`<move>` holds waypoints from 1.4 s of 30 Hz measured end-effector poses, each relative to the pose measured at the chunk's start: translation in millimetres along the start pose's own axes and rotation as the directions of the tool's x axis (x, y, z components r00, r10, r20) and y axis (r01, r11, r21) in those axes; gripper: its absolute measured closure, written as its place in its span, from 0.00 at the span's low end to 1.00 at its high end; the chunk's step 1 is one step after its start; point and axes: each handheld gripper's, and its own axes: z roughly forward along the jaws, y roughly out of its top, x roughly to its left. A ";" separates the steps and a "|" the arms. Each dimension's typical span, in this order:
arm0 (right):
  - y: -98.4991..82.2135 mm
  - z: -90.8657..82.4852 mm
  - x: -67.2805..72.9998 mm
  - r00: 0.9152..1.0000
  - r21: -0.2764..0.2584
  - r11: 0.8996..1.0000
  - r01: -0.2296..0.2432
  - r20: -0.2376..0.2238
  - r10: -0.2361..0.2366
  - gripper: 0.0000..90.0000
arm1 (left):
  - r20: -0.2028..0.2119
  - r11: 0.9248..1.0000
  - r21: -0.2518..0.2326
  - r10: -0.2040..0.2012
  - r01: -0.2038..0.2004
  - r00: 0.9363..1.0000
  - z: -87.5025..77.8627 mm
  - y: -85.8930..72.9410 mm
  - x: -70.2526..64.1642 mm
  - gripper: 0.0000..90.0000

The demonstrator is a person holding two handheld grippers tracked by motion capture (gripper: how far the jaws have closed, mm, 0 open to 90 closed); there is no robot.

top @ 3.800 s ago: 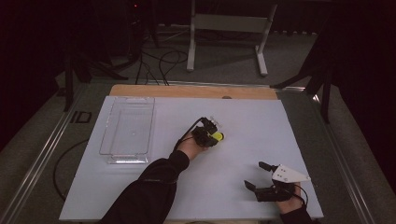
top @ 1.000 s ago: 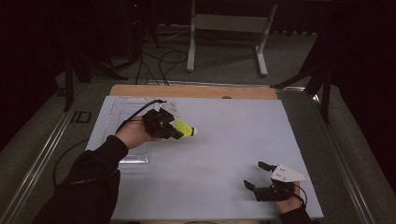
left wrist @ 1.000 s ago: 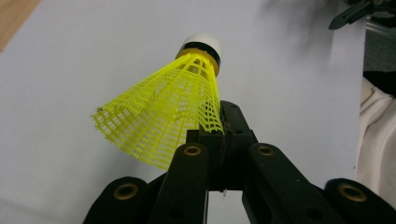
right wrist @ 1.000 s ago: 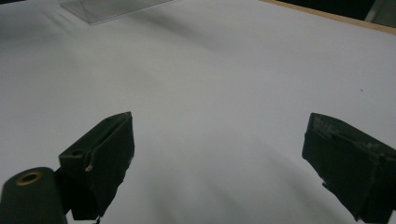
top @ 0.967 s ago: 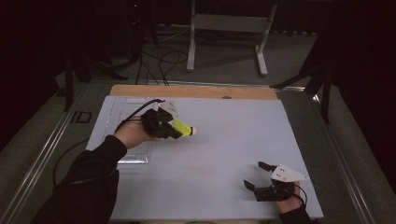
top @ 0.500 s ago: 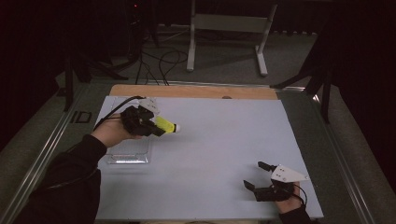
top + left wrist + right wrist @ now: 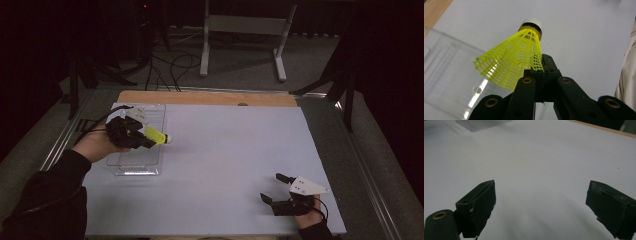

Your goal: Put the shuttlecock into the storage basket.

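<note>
The left gripper (image 7: 131, 134) pinches the mesh skirt of a yellow shuttlecock (image 7: 511, 61) between its pressed-together jaws, the white cork tip pointing right, above the right edge of a clear plastic tray (image 7: 150, 111) at the far left of the white table (image 7: 235, 150). The right gripper (image 7: 280, 192) rests near the table's near right corner with its jaws spread wide and nothing between them. No brand, label or writing can be read on the shuttlecock, tray or grippers.

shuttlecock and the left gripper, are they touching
Touching. In the left gripper view the left gripper has its jaws shut on the rim of the yellow shuttlecock skirt, pinching the mesh, above the clear bin.
</note>
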 end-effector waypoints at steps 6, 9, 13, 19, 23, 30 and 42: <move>0.2 0.6 0.2 1.000 0.003 1.000 0.003 -0.001 -0.003 0.11 | 0.001 0.999 0.025 -0.028 0.028 1.000 1.1 -17.8 3.8 1.00; -0.3 0.8 -0.2 1.000 0.005 1.000 0.000 0.001 0.000 0.11 | 0.000 0.999 0.030 -0.029 0.029 1.000 4.6 -26.5 4.8 1.00; -0.4 1.2 0.2 1.000 0.007 1.000 0.000 -0.001 0.000 0.11 | 0.009 0.999 0.035 -0.034 0.034 0.999 10.1 -36.3 4.8 1.00; -0.3 1.3 0.3 1.000 0.009 1.000 -0.001 -0.001 0.001 0.11 | 0.030 0.999 0.030 -0.024 0.023 0.999 17.0 -49.0 7.9 1.00; -0.1 1.2 0.3 1.000 0.009 1.000 0.002 -0.001 -0.002 0.11 | 0.030 0.999 0.039 -0.025 0.024 0.999 24.7 -55.8 11.2 1.00; -0.4 1.6 0.2 1.000 0.012 1.000 0.000 -0.001 0.000 0.11 | 0.038 0.998 0.052 -0.045 0.043 0.998 32.3 -62.6 16.4 0.99; -0.5 1.6 -0.2 1.000 0.014 1.000 -0.003 -0.002 0.003 0.11 | 0.081 0.993 0.102 -0.068 0.059 0.994 43.5 -59.6 19.0 0.99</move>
